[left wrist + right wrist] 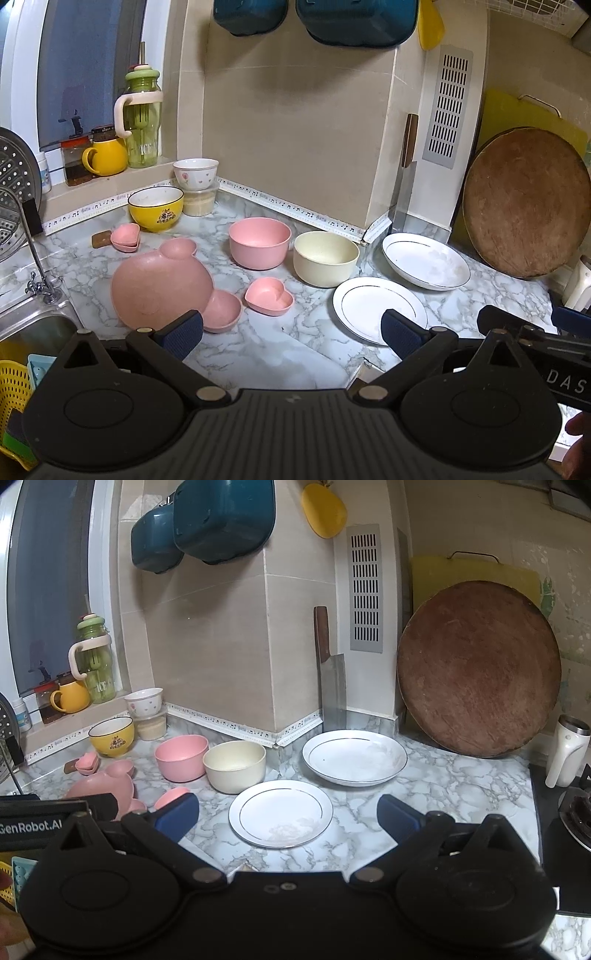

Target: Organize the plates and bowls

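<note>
Left claw and right claw both hang wide open and empty above the worktop; small plate lies nearest, big plate behind it, bowls to the left; thin rims may slip a pinch; the cleaver could topple.

The left gripper's finger covers the near rim of the small white plate. The bear-shaped pink plate is half hidden (behind the other gripper's body).
</note>
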{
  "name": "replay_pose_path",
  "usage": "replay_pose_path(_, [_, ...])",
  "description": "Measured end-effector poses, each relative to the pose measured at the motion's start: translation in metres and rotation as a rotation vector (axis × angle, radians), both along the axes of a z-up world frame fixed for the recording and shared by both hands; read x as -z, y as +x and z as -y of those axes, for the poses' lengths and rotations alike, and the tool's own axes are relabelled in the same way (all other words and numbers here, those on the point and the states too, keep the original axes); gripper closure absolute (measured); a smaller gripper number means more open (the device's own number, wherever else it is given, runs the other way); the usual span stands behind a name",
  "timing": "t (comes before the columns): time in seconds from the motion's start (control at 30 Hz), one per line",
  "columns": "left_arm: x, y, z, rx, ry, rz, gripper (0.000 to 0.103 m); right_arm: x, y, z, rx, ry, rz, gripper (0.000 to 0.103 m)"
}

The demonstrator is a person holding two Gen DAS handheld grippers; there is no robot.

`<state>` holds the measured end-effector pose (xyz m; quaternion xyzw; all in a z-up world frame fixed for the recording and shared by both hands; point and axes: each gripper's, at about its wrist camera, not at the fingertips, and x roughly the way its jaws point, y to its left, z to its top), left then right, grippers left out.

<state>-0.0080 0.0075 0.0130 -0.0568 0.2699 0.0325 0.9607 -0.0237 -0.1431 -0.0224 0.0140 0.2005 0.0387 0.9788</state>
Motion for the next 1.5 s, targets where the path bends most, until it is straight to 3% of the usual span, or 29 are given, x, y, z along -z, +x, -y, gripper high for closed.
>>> replay_pose_path(0.77, [-0.003,-0.006,-0.002,-0.004,0.032,0.034,0.0,-0.001,0.0,-0.003,-0.006,-0.003,0.01,0.0])
replay_pose_path(1.5, [-0.011,-0.003,-0.004,0.001,0.026,-0.019,0.0,-0.007,-0.003,-0.006,-0.006,0.001,-0.01,0.0])
